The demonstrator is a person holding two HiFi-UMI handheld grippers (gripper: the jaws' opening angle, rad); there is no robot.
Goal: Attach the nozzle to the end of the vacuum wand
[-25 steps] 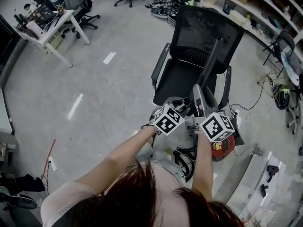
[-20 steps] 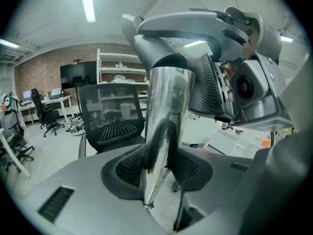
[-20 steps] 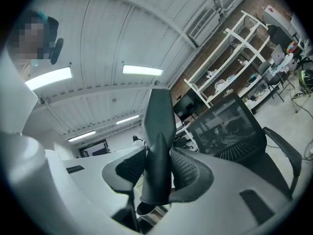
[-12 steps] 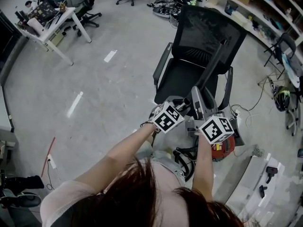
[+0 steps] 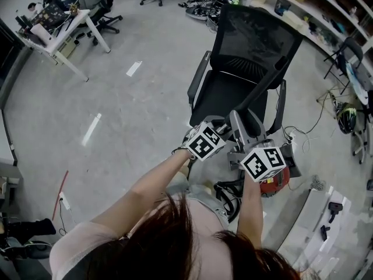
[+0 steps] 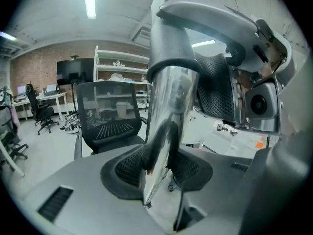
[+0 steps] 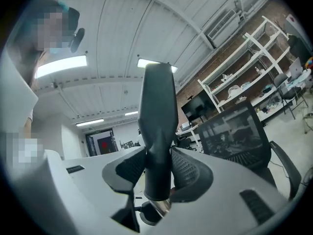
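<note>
In the head view a long black nozzle [image 5: 262, 89] slants up and to the right in front of me, over a chair. My right gripper [image 5: 240, 124] is shut on the nozzle [image 7: 157, 131] near its base, both pads pressing its sides. Below that base a bit of the silver wand end [image 7: 161, 205] shows, seated in it. My left gripper [image 5: 220, 127] is shut on the shiny silver wand [image 6: 168, 126], just below a grey collar [image 6: 168, 43]. The right gripper [image 6: 234, 92] fills the right of the left gripper view, close to the left one.
A black mesh office chair [image 5: 245, 57] stands straight ahead behind the nozzle. A red vacuum body [image 5: 274, 182] and a black hose [image 5: 227, 194] lie by my feet. Shelves run along the right wall. A white desk [image 5: 58, 34] stands far left across open grey floor.
The nozzle's far tip has swung to the right across the chair back. The right gripper has shifted slightly and rolled with it. The left gripper has stayed put.
</note>
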